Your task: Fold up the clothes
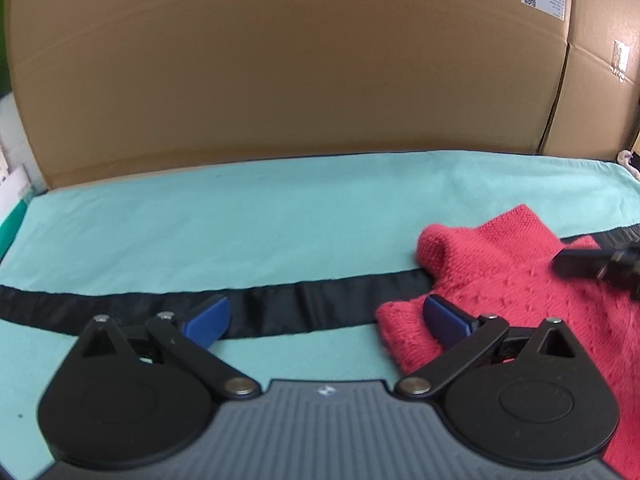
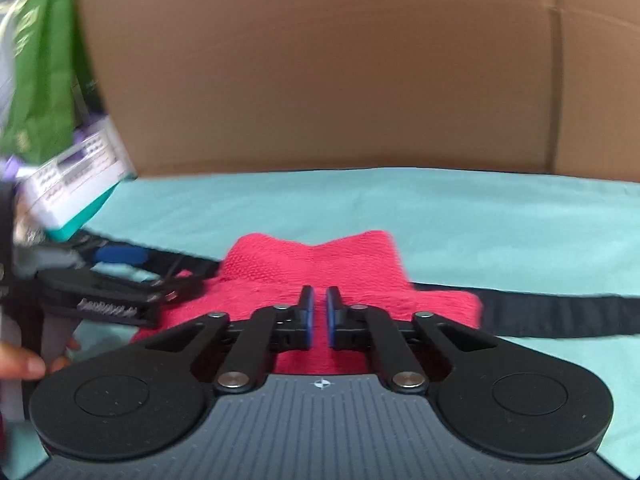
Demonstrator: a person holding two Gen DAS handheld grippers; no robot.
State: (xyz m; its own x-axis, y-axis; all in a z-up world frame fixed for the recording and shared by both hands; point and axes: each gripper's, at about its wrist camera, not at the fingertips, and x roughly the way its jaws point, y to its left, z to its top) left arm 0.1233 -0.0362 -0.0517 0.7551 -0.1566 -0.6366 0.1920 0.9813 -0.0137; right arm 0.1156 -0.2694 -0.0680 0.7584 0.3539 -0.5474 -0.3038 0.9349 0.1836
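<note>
Red knit sweater [image 2: 320, 264] bunched on teal sheet [image 2: 480, 216], over black strap [image 2: 560, 316] | right gripper [image 2: 319, 312] above it, jaws nearly closed, nothing pinched | left gripper [image 1: 326, 316] spread wide, empty | cardboard box [image 1: 280, 60] behind

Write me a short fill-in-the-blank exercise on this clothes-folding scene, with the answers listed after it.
1. The knitted garment is ____ in colour.
2. It lies on a ____ cloth.
3. The left gripper has its jaws ____.
4. Behind the cloth stands a wall of brown ____.

Answers: red; turquoise; open; cardboard
</note>
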